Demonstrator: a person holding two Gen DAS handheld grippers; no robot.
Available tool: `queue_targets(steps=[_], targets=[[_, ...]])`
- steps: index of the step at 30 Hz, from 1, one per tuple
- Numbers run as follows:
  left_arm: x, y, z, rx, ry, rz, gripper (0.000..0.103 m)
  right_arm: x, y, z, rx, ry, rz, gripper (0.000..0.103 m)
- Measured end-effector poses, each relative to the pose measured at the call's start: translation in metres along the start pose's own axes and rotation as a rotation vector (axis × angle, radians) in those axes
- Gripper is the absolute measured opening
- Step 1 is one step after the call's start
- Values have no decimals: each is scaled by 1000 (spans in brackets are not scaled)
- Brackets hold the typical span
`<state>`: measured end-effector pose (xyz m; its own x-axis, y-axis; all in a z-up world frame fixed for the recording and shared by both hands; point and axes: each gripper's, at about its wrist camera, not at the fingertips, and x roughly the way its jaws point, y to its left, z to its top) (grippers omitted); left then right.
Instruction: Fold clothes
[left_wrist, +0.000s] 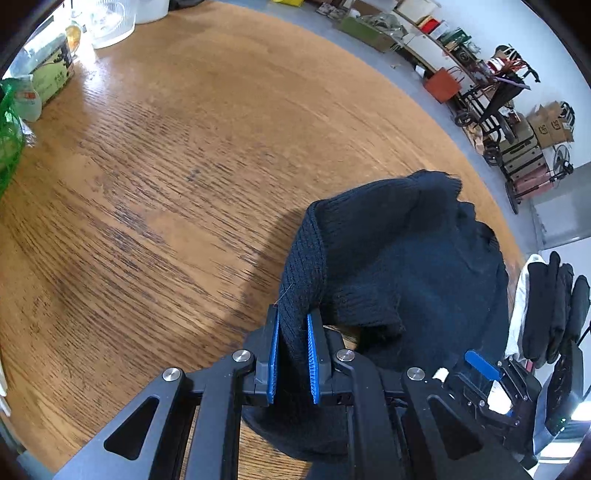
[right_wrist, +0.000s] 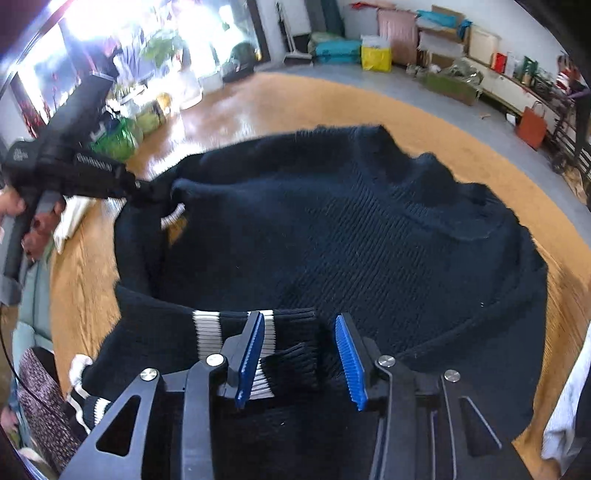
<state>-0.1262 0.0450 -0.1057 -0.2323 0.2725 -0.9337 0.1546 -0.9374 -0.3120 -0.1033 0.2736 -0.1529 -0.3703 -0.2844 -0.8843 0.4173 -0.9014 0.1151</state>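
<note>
One big table (left_wrist: 155, 177), brown wood, bare at the far side. Dark sweater (right_wrist: 332, 229) spread flat on it, striped cuff (right_wrist: 236, 325) nearest. Right gripper (right_wrist: 301, 360) just above cuff, jaws apart, pinching nothing. Left gripper (left_wrist: 291, 358) clamped on sweater edge. Bottles and bags far off, no bother.

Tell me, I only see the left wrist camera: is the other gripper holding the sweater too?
Observer: No. The right gripper is open, with the striped cuff lying loose between its blue pads.
Operator: What colour are the stripes?
Observer: White, on the black sweater.
Operator: Is my gripper visible from there?
Observer: Yes, the left gripper shows at the sweater's far left edge, clamped on the knit.
</note>
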Motion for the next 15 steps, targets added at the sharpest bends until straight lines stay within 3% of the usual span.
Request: queue_targets(steps=[3, 5, 7, 9, 15], targets=[[3, 0, 3, 0, 11, 9, 14, 9, -1, 2, -12, 22, 38, 45], [4, 0, 4, -4, 16, 7, 13, 16, 4, 0, -40, 48, 58, 40], [4, 0, 4, 3, 18, 7, 13, 14, 16, -3, -106, 37, 17, 20], [2, 2, 4, 1, 20, -3, 13, 11, 24, -6, -132, 34, -24, 11], [-13, 11, 4, -75, 19, -111, 13, -52, 26, 5, -115, -169, -134, 9]])
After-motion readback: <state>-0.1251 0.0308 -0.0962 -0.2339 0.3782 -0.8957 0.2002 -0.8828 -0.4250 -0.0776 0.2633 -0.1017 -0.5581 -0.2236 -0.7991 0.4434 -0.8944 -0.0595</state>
